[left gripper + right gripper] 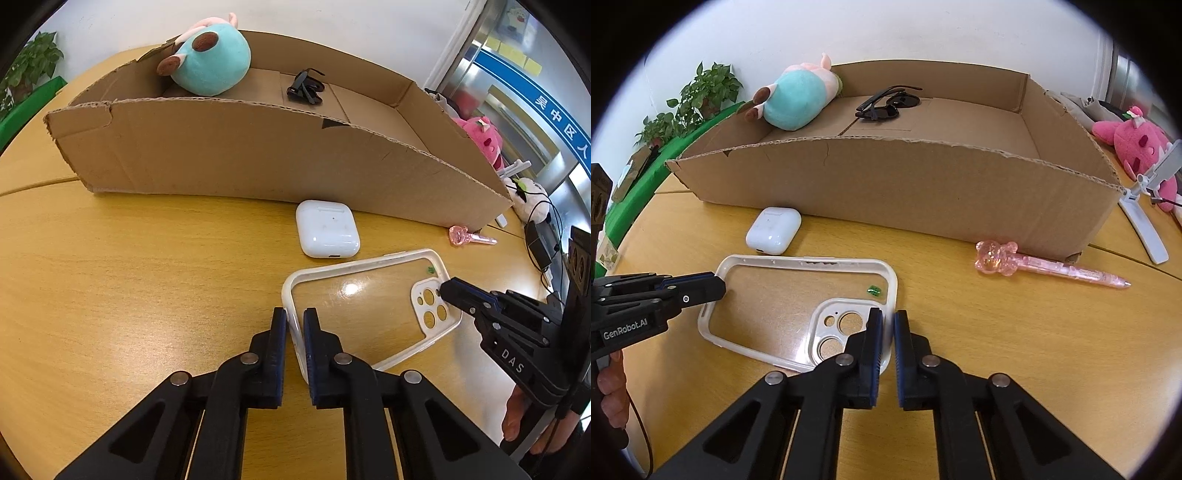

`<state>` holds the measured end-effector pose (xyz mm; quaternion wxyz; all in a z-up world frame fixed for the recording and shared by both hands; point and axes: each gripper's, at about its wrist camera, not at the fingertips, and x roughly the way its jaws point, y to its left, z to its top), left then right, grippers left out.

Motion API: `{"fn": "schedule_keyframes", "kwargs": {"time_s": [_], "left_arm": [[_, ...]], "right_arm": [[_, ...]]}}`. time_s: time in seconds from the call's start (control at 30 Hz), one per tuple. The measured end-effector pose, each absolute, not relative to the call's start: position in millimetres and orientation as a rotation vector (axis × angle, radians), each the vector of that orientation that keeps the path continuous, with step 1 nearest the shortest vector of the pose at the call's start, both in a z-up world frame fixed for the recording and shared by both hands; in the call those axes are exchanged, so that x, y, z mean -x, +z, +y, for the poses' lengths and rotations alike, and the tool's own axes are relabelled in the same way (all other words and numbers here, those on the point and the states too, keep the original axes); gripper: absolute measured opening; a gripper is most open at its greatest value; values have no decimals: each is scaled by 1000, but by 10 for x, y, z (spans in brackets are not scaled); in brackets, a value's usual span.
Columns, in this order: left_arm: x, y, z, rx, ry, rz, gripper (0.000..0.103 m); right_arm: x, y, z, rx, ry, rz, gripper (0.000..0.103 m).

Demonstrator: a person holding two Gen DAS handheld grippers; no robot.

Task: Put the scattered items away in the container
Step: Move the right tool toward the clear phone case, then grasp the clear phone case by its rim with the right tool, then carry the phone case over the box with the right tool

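The left gripper [294,325] and right gripper [887,328] are each pinching an opposite end rim of the clear phone case [783,295], lying on the table [997,350] before the cardboard box [886,184], apparently sharing the lift so the thin shell stays level.

Both wrist cams close, angled down at table, sharing phone case [369,306] & box [886,184].
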<state>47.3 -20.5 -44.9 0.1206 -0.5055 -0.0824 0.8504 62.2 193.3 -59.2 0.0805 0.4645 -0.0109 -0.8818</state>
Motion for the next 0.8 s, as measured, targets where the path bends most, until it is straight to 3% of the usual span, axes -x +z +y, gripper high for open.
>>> {"fn": "schedule_keyframes", "kwargs": {"time_s": [0.2,0.4,0.6,0.8], "left_arm": [[-541,-69,-250,1359,2527,-229,8],[-362,797,-262,1123,2614,-164,7],[89,1541,-138,924,2656,-90,7],[722,1944,114,883,2676,0,7]], "right_arm": [[-779,-347,1901,-1301,-2688,-53,6],[-770,385,1897,-1068,-2795,-20,7],[-373,933,2020,-931,-2859,-26,7],[259,1433,2302,-869,-2897,-102,6]]}}
